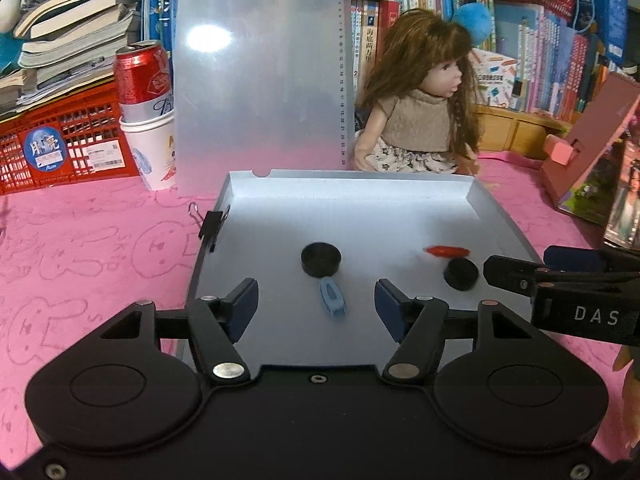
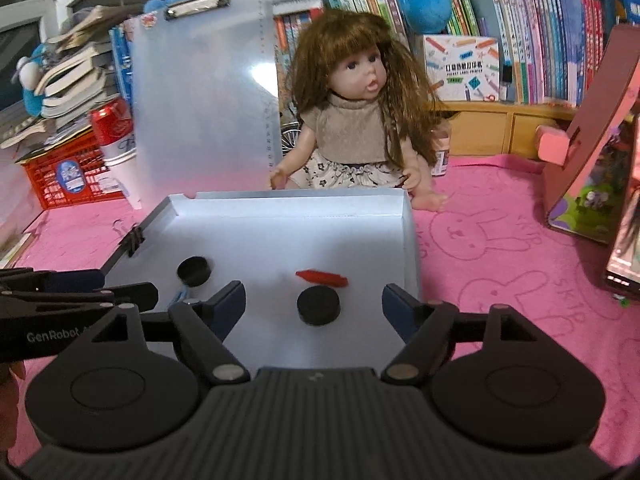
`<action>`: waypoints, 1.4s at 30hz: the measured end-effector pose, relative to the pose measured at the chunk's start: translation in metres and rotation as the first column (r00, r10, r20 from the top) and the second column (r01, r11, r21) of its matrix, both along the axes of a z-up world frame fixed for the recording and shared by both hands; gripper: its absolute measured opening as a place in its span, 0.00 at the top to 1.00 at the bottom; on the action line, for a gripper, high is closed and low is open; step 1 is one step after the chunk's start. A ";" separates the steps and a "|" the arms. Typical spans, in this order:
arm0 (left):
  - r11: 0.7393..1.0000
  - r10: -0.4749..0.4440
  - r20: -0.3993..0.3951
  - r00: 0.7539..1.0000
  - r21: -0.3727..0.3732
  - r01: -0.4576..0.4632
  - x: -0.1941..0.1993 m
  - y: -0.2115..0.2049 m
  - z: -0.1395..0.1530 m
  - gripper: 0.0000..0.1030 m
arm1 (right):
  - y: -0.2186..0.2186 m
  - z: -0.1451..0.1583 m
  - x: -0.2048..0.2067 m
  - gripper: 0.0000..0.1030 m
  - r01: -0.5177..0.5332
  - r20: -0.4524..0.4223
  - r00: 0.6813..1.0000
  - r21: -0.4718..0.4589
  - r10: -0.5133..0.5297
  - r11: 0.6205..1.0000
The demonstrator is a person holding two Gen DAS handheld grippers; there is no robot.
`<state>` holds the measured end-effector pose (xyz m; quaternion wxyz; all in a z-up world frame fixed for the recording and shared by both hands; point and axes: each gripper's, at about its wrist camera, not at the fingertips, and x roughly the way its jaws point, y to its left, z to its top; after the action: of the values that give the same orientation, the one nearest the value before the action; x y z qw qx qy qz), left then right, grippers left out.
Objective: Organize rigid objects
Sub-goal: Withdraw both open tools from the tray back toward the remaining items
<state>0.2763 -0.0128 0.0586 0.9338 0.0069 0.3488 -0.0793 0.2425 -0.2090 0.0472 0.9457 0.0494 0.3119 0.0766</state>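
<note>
Pink bunny-print cloth (image 1: 92,248) covers the surface, w/ packed bookshelves (image 2: 540,40) behind. Left gripper (image 1: 316,304) hangs w/ its blue-padded jaws spread apart, nothing between the pads; a small light-blue plastic clip (image 1: 333,299) lies on the tray floor under the gap. Right gripper (image 2: 313,309) likewise stands wide, empty, w/ a black round puck (image 2: 319,305) lying free on the floor below it.

Both sit over the near end of a shallow white cardboard tray (image 1: 360,188). Inside: a second black round puck (image 1: 321,259) toward the left wall, and a red pointed piece (image 2: 322,277) just beyond the right-hand puck, apart from it. Black binder clip (image 1: 212,226) grips the tray's left rim.

Left view shows the blue clip whole; in the right view it's mostly hidden behind the left gripper's fingers, only a sliver showing. Each view catches the other gripper at its edge.

Further out: brown-haired doll (image 2: 356,120) in a beige top sits behind the tray, frosted translucent clipboard (image 1: 260,80) stands upright to its left, then a red drink can (image 1: 142,80) set in a white paper cup (image 1: 154,152), and a red plastic crate (image 1: 60,148). Pink cardboard box (image 2: 588,168) leans at far right.
</note>
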 end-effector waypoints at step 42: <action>0.998 -0.029 0.069 0.997 -0.058 0.033 -0.191 0.043 -0.017 0.29 | 0.010 -0.017 -0.161 0.11 -0.140 0.049 0.988 -0.141 0.148 0.980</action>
<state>0.0856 0.0302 0.0417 0.9437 -0.0125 0.3140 -0.1035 0.0811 -0.1988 0.0306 0.9478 -0.0408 0.2908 0.1245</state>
